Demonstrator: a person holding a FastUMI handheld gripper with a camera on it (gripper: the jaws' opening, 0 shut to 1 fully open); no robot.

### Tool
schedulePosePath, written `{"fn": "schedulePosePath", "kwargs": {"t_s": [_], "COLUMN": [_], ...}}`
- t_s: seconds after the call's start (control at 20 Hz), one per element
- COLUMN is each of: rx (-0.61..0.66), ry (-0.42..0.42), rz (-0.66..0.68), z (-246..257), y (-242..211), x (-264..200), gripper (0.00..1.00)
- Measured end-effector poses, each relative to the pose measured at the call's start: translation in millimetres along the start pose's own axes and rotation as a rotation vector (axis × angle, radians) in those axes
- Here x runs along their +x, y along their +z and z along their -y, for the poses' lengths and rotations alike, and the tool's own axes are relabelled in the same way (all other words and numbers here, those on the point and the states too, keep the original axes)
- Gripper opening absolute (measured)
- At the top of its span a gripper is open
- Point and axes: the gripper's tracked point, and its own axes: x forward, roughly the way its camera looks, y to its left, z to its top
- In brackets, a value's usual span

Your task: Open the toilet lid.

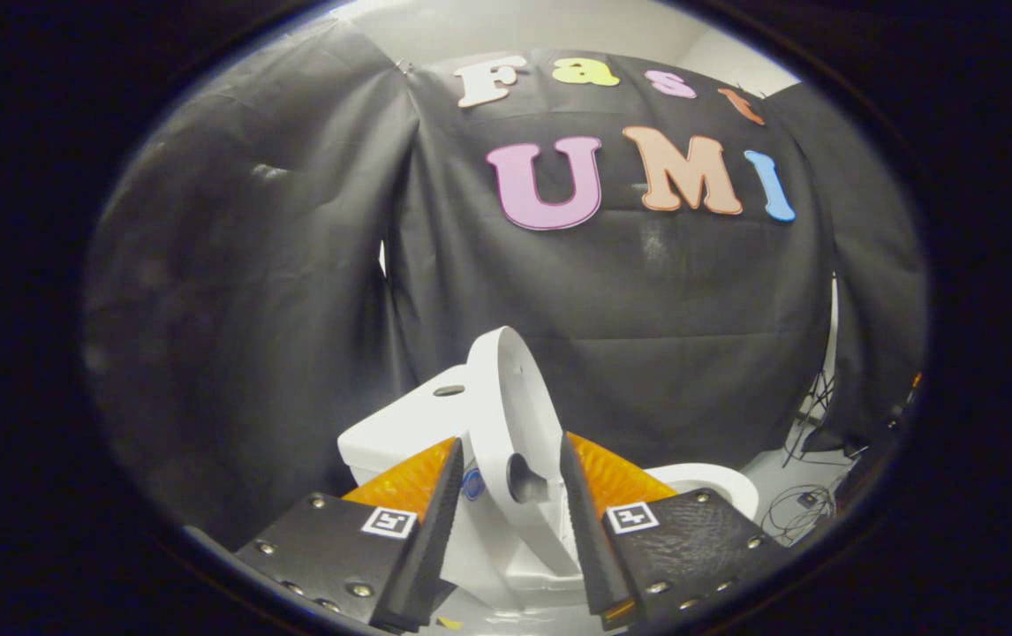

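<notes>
**Lid raised, fingers spread around it**

We see the toilet lid (506,415) standing nearly upright, edge-on to us, leaning toward the tank (400,424) behind it. It sits between the 2 fingers of our gripper (510,468), which are spread apart with a gap on each side, pinching nothing. We judge the lift all but done. The bowl rim (709,481) shows past the right finger

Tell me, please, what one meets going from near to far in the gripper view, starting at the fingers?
Gripper with fingers apart → raised toilet lid standing between them → toilet tank behind it → black cloth wall.
</notes>
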Motion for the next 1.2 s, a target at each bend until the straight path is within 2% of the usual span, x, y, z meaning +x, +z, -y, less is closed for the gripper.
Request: {"fn": "schedulePosePath", "kwargs": {"t_s": [0.15,0.35,0.5,0.8,1.2], "rx": [-0.019,0.000,-0.012,-0.040,-0.022], "ry": [-0.002,0.029,0.012,-0.039,-0.110], "rz": [0.003,0.035,0.075,0.090,0.050], "z": [10.5,20.6,44.9,104.4,195.4], "y": [10.0,32.6,55.7,70.6,16.8], "x": [-5.3,-12.3,-18.4,-21.5,-17.9], "gripper": [0.69,0.86,0.93,0.96,0.97]}}
